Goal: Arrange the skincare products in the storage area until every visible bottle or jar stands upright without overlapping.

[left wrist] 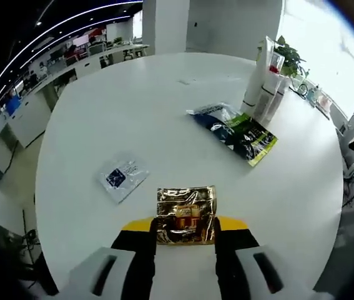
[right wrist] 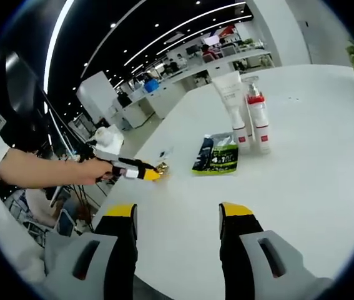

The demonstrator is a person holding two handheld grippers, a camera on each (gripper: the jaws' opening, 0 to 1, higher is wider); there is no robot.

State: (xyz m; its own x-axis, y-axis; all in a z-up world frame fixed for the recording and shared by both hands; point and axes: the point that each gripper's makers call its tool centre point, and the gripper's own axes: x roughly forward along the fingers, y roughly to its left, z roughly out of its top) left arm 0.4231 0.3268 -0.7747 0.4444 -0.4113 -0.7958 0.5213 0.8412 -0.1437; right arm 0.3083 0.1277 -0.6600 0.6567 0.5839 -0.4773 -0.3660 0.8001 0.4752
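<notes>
Left gripper view: left gripper (left wrist: 185, 228) low in frame, yellow-tipped jaws pinching the near edge of a gold foil sachet (left wrist: 186, 214), which lies flat on the round white table (left wrist: 133, 112). Just beyond and to the left, a small white sachet with a blue print (left wrist: 122, 176), flat on the table, apart from the gold one. Farther off to the right, a dark blue and green pouch (left wrist: 234, 132), also lying flat. Past its far end, near the table's edge, a white tube (left wrist: 256, 80) standing upright, touching or nearly touching a white pump bottle with a red collar (left wrist: 270, 92). Behind those, a potted plant (left wrist: 289, 57).

Right gripper view: right gripper (right wrist: 178, 215) at the bottom, jaws spread wide, nothing between them, hovering over bare table (right wrist: 301, 181). Ahead, blue and green pouch (right wrist: 217, 154) flat on the surface; white tube (right wrist: 233, 106) and pump bottle (right wrist: 257, 117) upright side by side just past it. At left, a person's hand (right wrist: 94, 170) holding the left gripper (right wrist: 153, 174), tips at the gold sachet (right wrist: 162, 167); too small here to tell the grip.
</notes>
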